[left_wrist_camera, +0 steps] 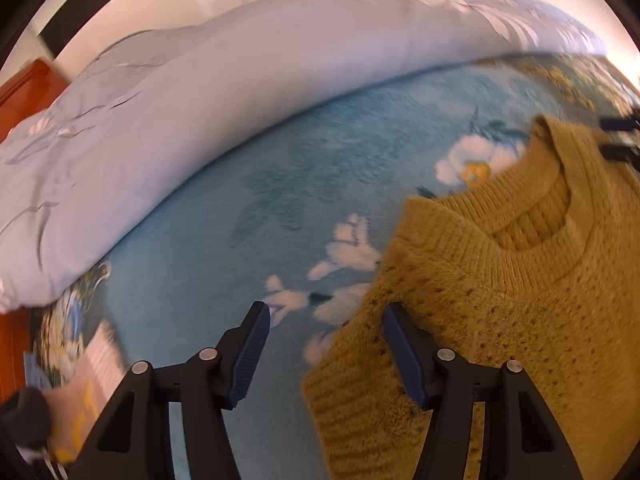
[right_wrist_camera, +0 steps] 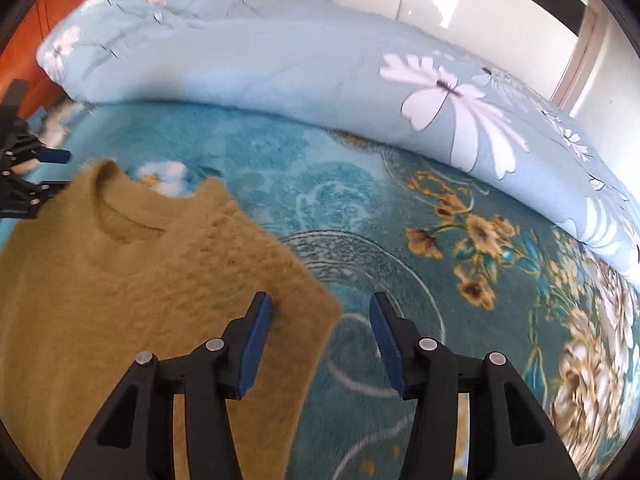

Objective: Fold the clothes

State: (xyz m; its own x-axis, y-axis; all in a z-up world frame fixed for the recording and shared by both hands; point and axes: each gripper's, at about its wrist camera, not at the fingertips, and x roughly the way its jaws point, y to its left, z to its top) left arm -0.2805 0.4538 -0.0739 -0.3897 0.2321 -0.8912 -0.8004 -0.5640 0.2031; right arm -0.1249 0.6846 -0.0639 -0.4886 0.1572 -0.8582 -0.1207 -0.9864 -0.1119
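I am holding my left gripper wide open, gripping nothing, at the mustard sweater's nine o'clock edge. The sweater is lying flat on the floral blanket. My right gripper is gaping empty at its three o'clock edge.

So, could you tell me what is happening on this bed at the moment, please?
A person with two hand-held tongs is working on a mustard knitted sweater lying neck-up on the teal floral blanket. The left tongs and right tongs are both open, one at each side edge of the sweater, gripping nothing. A rolled duvet lies behind.
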